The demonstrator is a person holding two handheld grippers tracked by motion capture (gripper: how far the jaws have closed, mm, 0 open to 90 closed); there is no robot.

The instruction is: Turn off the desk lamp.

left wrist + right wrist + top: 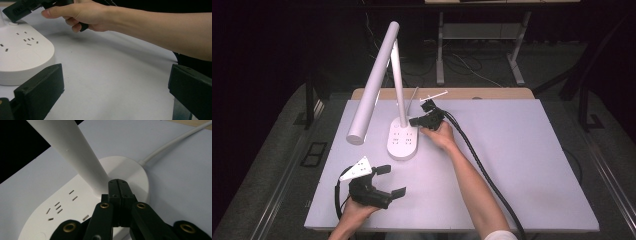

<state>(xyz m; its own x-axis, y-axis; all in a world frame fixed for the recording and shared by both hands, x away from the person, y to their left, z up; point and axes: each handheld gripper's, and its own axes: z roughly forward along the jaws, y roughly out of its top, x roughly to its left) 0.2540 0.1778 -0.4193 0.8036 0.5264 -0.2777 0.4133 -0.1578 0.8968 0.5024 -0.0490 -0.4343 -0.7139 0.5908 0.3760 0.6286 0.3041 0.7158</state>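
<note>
White desk lamp with socket base, two hand-held grippers, white table.

Desk lamp (382, 75): stands at the far middle of the white table (522, 165); oval base (402, 141) carries rows of socket slots; upright stem rises from the far end of the base; long tubular head slants down toward the near left. White cord (175, 141) leaves the base's far edge and lies on the table. Right gripper (424, 119): held in the right hand (439, 135), jaws closed flat against each other with nothing between them, tips over the base right at the foot of the stem; whether they touch the base cannot be told. Left gripper (389, 181): held in the left hand (357, 212) near the table's front-left edge, jaws wide apart and empty, pointing toward the lamp base, well clear of it.
</note>
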